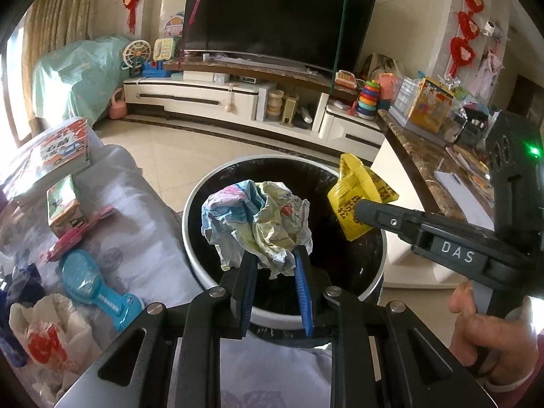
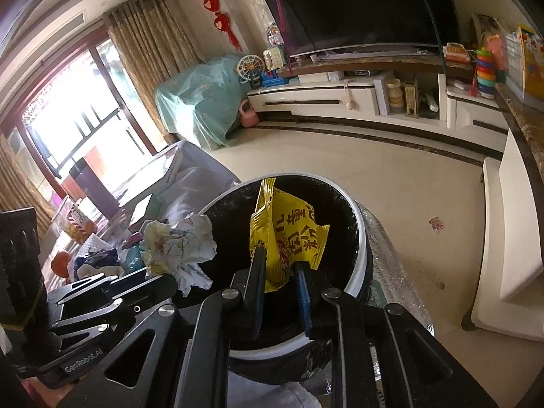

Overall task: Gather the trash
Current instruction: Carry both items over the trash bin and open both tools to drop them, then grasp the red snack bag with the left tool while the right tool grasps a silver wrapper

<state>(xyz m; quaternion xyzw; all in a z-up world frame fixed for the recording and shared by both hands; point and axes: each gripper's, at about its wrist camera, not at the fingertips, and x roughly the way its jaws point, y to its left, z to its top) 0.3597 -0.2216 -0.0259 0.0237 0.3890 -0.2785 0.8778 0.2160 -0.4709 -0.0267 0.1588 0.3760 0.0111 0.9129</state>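
The left gripper (image 1: 273,258) is clamped on one crumpled ball of printed paper (image 1: 258,221), and the right gripper (image 2: 280,267) pinches one yellow plastic snack wrapper (image 2: 289,234); both hang over the one round white-rimmed bin with a black liner (image 1: 193,204). Best to let go only when each piece sits well inside the rim, so neither catches the edge.

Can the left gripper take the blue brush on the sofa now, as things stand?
Probably not yet. The left gripper is shut on the crumpled paper above the trash bin. The blue brush lies uncovered to its left, so the paper must drop first.
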